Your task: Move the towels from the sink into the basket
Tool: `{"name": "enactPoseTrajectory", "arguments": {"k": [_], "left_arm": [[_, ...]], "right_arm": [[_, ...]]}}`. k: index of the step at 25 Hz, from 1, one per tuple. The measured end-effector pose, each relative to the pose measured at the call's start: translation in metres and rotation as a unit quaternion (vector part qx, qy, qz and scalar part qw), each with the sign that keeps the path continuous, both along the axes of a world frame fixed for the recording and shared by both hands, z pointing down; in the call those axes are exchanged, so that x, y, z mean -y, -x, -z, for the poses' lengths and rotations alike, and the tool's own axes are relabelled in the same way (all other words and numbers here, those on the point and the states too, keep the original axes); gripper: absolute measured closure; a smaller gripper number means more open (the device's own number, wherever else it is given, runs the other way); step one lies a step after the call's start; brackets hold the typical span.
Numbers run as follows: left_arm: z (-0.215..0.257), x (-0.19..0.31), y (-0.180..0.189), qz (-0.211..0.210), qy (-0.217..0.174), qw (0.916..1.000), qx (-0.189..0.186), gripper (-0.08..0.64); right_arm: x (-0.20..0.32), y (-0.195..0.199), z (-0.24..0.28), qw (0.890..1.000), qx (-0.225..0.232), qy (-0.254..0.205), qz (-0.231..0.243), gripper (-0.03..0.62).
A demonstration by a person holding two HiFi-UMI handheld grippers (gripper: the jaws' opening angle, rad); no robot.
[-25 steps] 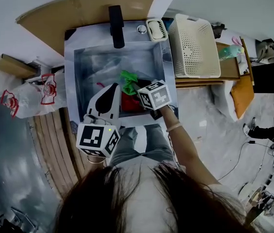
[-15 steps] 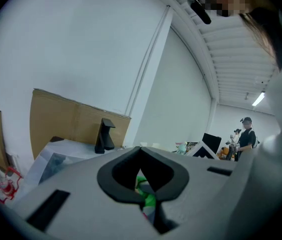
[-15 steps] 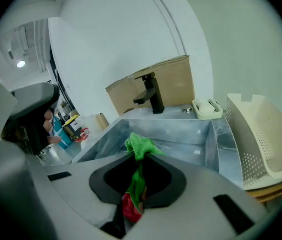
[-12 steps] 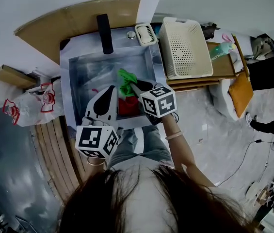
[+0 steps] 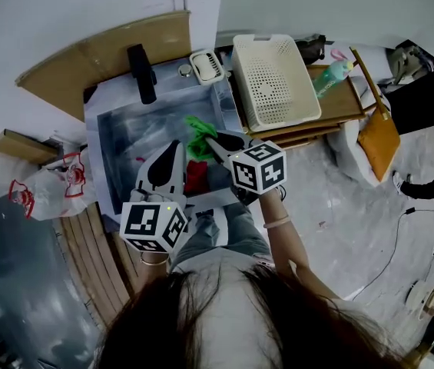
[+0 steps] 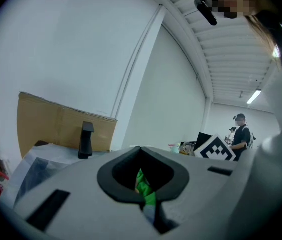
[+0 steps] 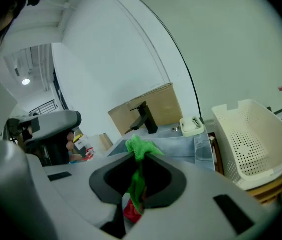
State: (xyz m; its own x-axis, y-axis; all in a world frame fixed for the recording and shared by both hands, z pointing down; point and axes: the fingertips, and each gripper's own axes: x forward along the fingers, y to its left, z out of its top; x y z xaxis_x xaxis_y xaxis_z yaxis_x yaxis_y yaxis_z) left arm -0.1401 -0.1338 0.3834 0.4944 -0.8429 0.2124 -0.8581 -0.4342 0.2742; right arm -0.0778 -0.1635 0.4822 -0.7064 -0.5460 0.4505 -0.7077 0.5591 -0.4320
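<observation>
The right hand-held gripper [image 5: 210, 140] pinched a green towel [image 5: 198, 129] over the sink [image 5: 117, 141]. The left hand-held gripper [image 5: 177, 146] was closed and empty. The towel next needed carrying to the basket [image 5: 274, 83] at 2 o'clock.

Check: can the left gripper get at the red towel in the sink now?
Probably yes: the red towel lies exposed in the sink beside the left gripper. The right gripper holding the green towel crowds it, and the left one must open first.

The basket [image 5: 276, 79] stands right of the sink [image 5: 118, 138], with the faucet [image 5: 141, 74] behind the sink.
</observation>
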Motion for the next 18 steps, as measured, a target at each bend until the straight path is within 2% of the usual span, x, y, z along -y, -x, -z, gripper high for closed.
{"name": "enactPoseTrajectory", "arguments": {"k": [9, 18], "left_arm": [[0.019, 0.012, -0.040, -0.016, -0.015, 0.9997, 0.011, 0.556], [0.030, 0.026, -0.077, -0.031, -0.020, 0.9990, 0.025, 0.555]], "right_arm": [[0.013, -0.055, 0.033, 0.999, 0.027, -0.029, -0.024, 0.537], [0.021, -0.100, 0.051, 0.998, 0.029, -0.050, -0.026, 0.537]]}}
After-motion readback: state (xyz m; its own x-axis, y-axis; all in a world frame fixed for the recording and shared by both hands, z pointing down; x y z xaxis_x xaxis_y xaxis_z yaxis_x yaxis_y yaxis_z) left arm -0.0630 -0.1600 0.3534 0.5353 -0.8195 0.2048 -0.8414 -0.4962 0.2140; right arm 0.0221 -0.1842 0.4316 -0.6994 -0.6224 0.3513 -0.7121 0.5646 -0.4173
